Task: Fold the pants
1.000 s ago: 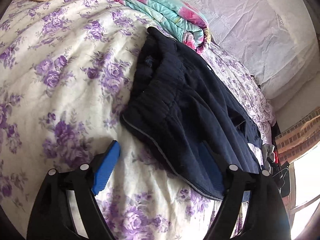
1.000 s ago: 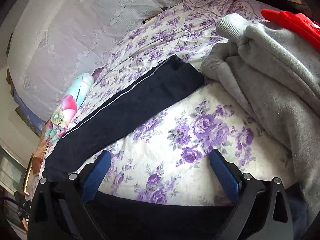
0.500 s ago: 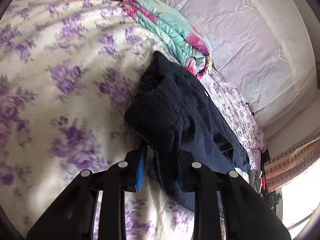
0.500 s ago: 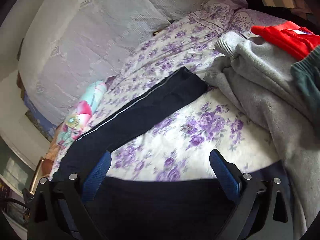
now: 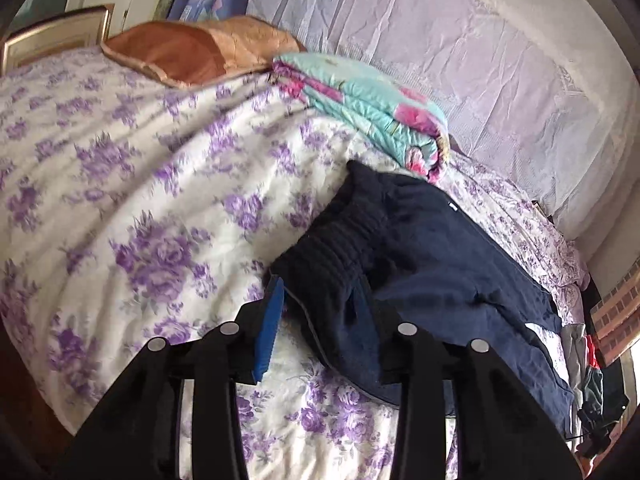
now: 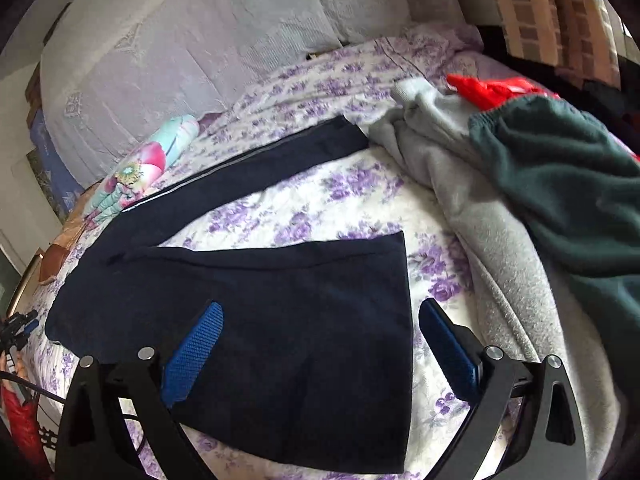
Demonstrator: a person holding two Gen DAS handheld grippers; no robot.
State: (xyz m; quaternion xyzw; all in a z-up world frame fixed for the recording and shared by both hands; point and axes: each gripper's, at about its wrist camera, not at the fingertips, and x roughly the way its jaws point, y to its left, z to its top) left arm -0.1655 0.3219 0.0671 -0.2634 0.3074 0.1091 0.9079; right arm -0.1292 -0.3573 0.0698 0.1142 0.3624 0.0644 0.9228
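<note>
Left wrist, ribbed navy pants (image 5: 420, 264), quilted floral bedspread (image 5: 120, 184)

Soft daylight enters from a window (image 5: 628, 364), glaring white there; both views are fisheye-bent, dark-cornered, and slightly blurred.

Right pad of the left gripper (image 5: 320, 312) buried behind a bunched fold of the navy pants (image 5: 420, 264); grip on the cloth not readable. Near edge of the pants (image 6: 256, 344) in the right wrist view cut off behind the black gripper arms. Grey garment (image 6: 480, 232) and green garment (image 6: 560, 184) running out past the right edge. Small clutter (image 5: 592, 392) at the bed's far end too tiny to name. Purple flowers on the bedspread (image 5: 120, 184) smeared by blur.
</note>
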